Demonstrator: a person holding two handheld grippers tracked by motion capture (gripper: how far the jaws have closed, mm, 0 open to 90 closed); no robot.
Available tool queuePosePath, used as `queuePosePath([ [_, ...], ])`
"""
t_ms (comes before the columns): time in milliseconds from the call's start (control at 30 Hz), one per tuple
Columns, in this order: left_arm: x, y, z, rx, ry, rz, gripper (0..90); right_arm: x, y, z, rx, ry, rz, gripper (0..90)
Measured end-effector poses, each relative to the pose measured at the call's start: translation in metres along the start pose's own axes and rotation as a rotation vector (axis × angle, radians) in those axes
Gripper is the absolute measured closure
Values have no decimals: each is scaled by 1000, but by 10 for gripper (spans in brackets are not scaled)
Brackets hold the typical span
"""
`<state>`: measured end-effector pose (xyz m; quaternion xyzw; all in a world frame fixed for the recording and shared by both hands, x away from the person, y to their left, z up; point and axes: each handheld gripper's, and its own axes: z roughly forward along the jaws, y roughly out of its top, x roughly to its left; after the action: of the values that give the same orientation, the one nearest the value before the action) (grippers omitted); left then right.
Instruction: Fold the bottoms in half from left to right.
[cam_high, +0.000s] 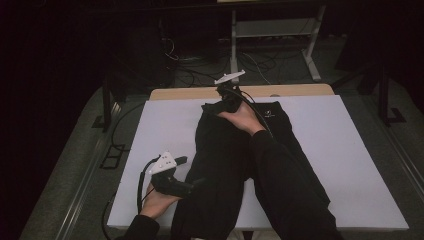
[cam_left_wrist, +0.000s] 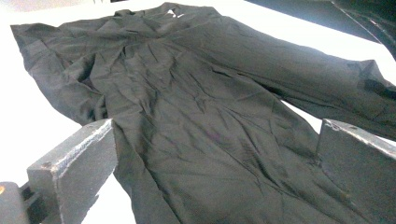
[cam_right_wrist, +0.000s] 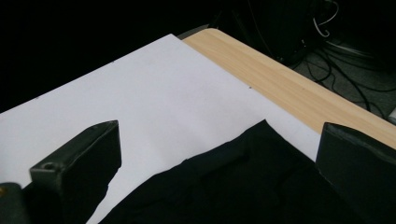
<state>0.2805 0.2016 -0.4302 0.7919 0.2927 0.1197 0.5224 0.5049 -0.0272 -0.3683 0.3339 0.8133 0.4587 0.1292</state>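
Right gripper (cam_high: 226, 92) reached far forward over garment's far end, forearm stretched along cloth; jaws stand wide apart, holding nothing. Left gripper (cam_high: 192, 184) low at near left, pointing right at garment's edge — jaws spread wide, empty. White sheet (cam_high: 345, 150) covers wooden table (cam_high: 300, 90); dark room behind, cables (cam_high: 260, 62) on floor, metal frame (cam_high: 310, 35). Black garment (cam_high: 220, 150) lies flat mid-sheet — long axis running near to far, collar end far.

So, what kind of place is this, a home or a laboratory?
Probably a lab or recording workspace, not a home: a table covered with a white sheet, loose cables on the floor behind it, a dark surround, and a black garment laid out for handling.
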Motion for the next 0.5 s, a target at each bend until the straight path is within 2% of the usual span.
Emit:
queuePosePath([
  [333,0,0,0,-2,-1,-1,0,-3,4,22,5,-13,21,0],
  [500,0,0,-1,-2,1,-4,0,-3,6,32,-14,-17,36,0],
])
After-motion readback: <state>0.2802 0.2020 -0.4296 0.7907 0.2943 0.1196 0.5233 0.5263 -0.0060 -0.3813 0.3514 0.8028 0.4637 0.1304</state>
